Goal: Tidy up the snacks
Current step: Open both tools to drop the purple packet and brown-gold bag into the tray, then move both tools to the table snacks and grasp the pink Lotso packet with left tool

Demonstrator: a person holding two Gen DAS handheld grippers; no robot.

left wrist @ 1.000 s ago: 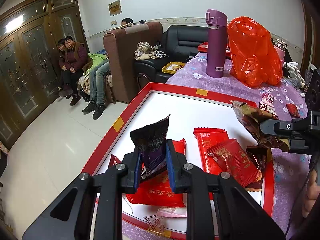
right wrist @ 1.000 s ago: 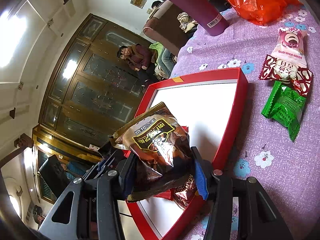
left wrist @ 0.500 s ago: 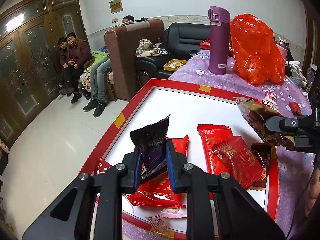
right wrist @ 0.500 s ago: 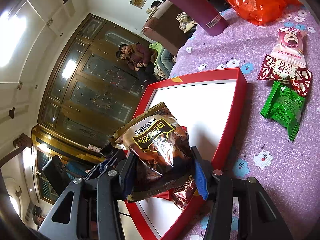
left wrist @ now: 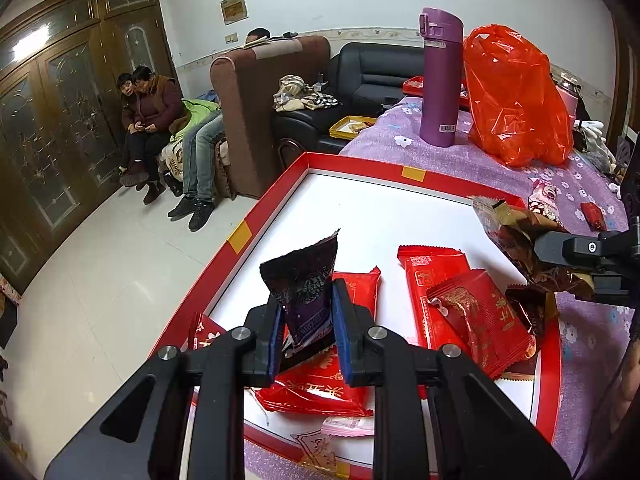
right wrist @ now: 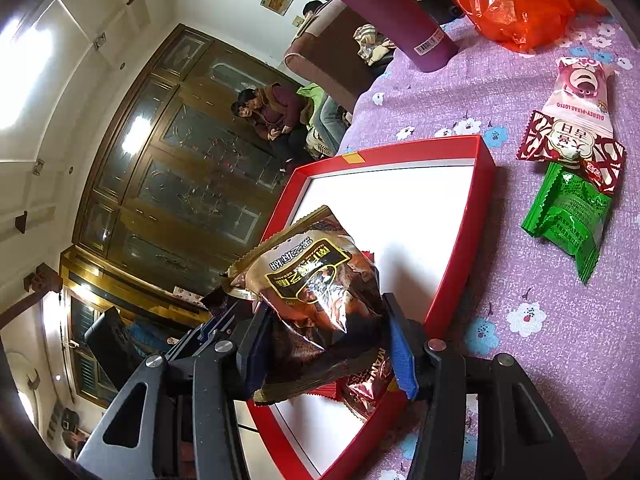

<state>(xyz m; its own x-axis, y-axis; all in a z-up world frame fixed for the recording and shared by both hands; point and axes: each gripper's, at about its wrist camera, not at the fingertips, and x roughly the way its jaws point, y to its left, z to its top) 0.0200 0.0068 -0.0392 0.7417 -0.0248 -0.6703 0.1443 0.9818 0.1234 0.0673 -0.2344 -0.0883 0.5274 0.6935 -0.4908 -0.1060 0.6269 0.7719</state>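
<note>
Between the blue pads of the left gripper point(left wrist: 306, 320), at lower centre of the left wrist view, stands a small dark purple packet point(left wrist: 306, 286); the jaws are nearly closed and pinch its lower half, while its crimped top sticks up above the fingertips. Just beneath and behind the claw lie several red packets point(left wrist: 466, 300) on the white floor of a red-rimmed tray point(left wrist: 240, 238), with a pale pink wrapper point(left wrist: 346, 426) at the tray's near edge. At the right edge of that view the right gripper point(right wrist: 326, 340) reaches in over the tray's rim; in its own view, at lower centre, its jaws stand about half open and press on both sides of a puffy brown and gold snack bag point(right wrist: 316, 292), whose zigzag top points toward upper left, above the tray. Another brown packet point(right wrist: 368, 386) lies in the tray just under the right pad. Right of the tray, on the purple flowered tablecloth point(right wrist: 520, 360), lie a green packet point(right wrist: 568, 216), a red and white packet point(right wrist: 568, 144) touching it, and a pink bear packet point(right wrist: 584, 88) overlapping that one. Farther off, at the top, stand a purple flask point(left wrist: 440, 80) and an orange plastic bag point(left wrist: 516, 96). People point(left wrist: 148, 112) sit by the dark wooden doors at upper left.
</note>
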